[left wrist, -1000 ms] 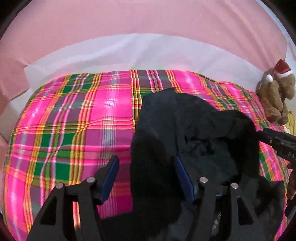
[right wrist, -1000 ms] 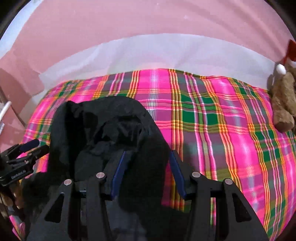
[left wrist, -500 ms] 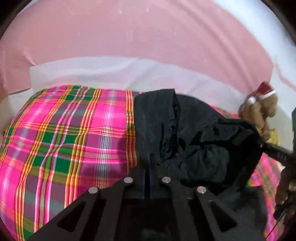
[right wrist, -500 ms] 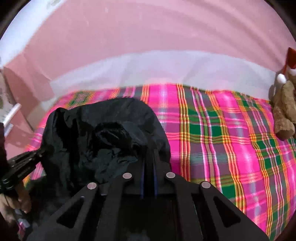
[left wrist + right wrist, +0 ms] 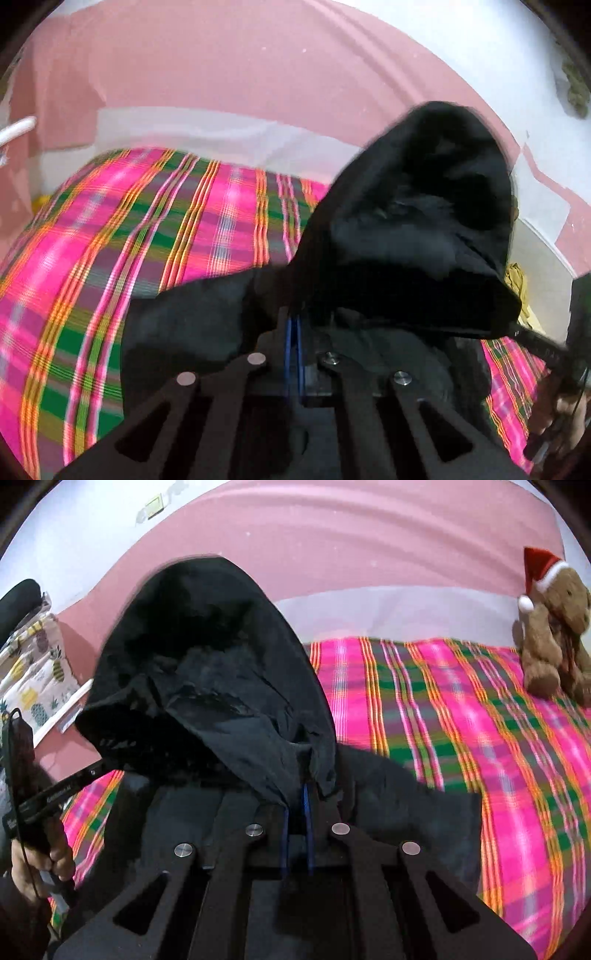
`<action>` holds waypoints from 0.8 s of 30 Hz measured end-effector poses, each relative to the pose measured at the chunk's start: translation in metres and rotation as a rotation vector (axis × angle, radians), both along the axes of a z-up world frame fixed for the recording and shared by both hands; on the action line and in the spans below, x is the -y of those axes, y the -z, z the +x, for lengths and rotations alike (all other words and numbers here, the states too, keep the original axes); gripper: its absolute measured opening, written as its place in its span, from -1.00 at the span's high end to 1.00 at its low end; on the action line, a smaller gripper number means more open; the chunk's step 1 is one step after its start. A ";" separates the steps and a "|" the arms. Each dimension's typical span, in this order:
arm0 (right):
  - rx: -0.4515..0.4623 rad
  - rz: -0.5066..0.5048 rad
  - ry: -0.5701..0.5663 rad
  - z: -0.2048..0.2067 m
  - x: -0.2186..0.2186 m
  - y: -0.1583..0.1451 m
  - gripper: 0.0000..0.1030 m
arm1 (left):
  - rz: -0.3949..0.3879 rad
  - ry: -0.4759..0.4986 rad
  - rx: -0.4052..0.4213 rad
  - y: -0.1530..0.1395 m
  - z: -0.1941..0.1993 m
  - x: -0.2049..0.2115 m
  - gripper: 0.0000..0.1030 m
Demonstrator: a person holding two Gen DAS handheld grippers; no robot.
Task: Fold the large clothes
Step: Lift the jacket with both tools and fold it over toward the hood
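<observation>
A black hooded jacket (image 5: 413, 229) is lifted above the pink plaid bed cover (image 5: 129, 240). My left gripper (image 5: 294, 325) is shut on the jacket near the base of the hood. My right gripper (image 5: 296, 805) is shut on the jacket (image 5: 207, 686) at the other side of the hood. The hood hangs up between both grippers, with the body drooping below. The right gripper also shows at the right edge of the left wrist view (image 5: 543, 347). The left one shows at the left edge of the right wrist view (image 5: 55, 794).
A brown teddy bear with a Santa hat (image 5: 554, 627) sits at the far right of the bed (image 5: 461, 720). A pink wall (image 5: 221, 66) runs behind the bed. A pineapple-print cloth (image 5: 33, 672) lies at the left. A yellow item (image 5: 519, 288) lies at the bed's right.
Both grippers closed on the jacket a second ago and have since raised it off the bed. The hood now stands higher against the wall.
</observation>
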State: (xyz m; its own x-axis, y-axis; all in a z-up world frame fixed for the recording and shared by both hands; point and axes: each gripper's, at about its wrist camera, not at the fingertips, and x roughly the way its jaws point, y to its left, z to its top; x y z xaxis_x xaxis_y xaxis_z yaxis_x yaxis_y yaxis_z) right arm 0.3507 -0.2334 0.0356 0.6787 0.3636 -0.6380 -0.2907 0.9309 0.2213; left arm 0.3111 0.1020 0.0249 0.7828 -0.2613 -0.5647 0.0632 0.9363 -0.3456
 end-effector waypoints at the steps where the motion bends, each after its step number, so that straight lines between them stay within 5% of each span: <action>1: -0.013 0.004 0.000 -0.005 0.002 0.005 0.88 | -0.011 -0.005 -0.014 0.006 -0.004 -0.002 0.95; 11: -0.172 0.020 0.003 -0.044 0.020 0.057 0.79 | 0.001 -0.083 -0.164 0.055 -0.056 -0.026 0.94; 17: -0.204 0.129 0.022 -0.063 0.039 0.053 0.31 | 0.017 -0.095 -0.139 0.036 -0.082 -0.034 0.90; 19: -0.206 0.183 0.025 -0.065 0.039 0.046 0.23 | 0.029 -0.063 -0.097 0.018 -0.079 -0.025 0.75; 21: -0.197 0.237 0.007 -0.060 0.033 0.036 0.22 | 0.036 -0.016 -0.037 0.000 -0.072 -0.010 0.05; 24: -0.231 0.277 -0.019 -0.041 0.017 0.039 0.19 | 0.032 0.033 0.001 -0.006 -0.055 0.011 -0.14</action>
